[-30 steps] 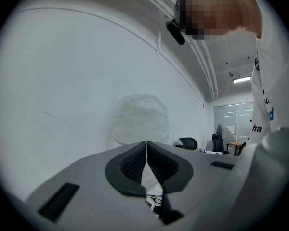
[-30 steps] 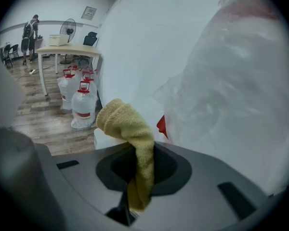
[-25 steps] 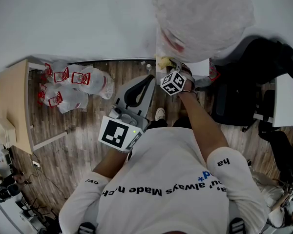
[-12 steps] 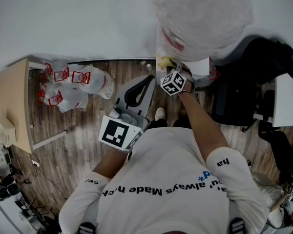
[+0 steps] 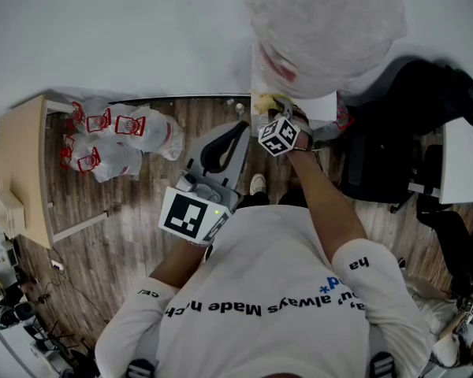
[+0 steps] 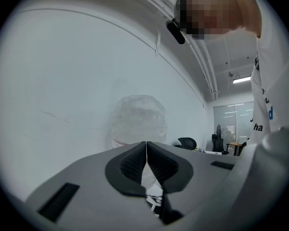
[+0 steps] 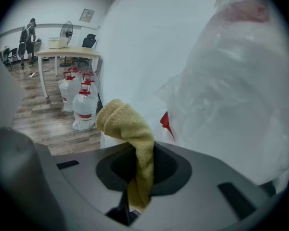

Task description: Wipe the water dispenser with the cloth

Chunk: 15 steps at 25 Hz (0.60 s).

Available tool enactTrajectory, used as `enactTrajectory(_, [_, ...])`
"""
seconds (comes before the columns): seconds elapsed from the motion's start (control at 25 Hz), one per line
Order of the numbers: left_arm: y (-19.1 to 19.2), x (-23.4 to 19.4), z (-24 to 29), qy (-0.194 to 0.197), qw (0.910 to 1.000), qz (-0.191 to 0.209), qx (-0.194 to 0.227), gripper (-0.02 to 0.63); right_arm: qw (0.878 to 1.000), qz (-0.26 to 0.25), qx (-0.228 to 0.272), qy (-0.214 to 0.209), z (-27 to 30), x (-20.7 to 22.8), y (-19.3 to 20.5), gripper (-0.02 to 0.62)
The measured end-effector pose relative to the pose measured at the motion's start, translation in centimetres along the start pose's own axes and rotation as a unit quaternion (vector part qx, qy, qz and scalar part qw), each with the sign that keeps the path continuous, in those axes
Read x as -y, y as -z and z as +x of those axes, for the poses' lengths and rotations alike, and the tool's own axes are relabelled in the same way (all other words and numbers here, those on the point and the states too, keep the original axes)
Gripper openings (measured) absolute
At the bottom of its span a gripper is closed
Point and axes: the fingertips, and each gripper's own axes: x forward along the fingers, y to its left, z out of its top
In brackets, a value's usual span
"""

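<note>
Head view: the right gripper (image 5: 273,105) reaches toward 12 o'clock, to the foot of the water dispenser (image 5: 323,30), which fills the 12-to-1 o'clock sector. Its jaws are clamped on the cloth (image 5: 263,101).

Right gripper view: the cloth (image 7: 130,129) is mustard-yellow with a looped, towel-like weave. It rises from the pinch as a rounded, folded hump leaning toward 11 o'clock, and a short tail hangs below the jaws. At 2 o'clock, just beside it, stands the dispenser's bottle (image 7: 231,81), shrouded in crinkled clear film with a red patch showing through. Whether cloth and film touch cannot be told.

Left gripper view: the left gripper (image 6: 146,146) is closed, its ribbed pads pressed together with nothing between them. In the head view it is held at centre, aimed toward 12 o'clock and well short of the dispenser.

Water jugs (image 5: 118,140) with red caps stand on the wooden floor at 10 o'clock, beside a table (image 5: 20,172) at 9 o'clock.
</note>
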Motion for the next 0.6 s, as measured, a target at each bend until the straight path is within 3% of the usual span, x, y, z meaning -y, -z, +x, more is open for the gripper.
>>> enactTrajectory(0.6, [-0.19,0.42,-0.15,0.002,1.0,-0.002,0.003,0.023,1.0,0.006,0.001,0.001,-0.9,-0.8,0.54,0.058])
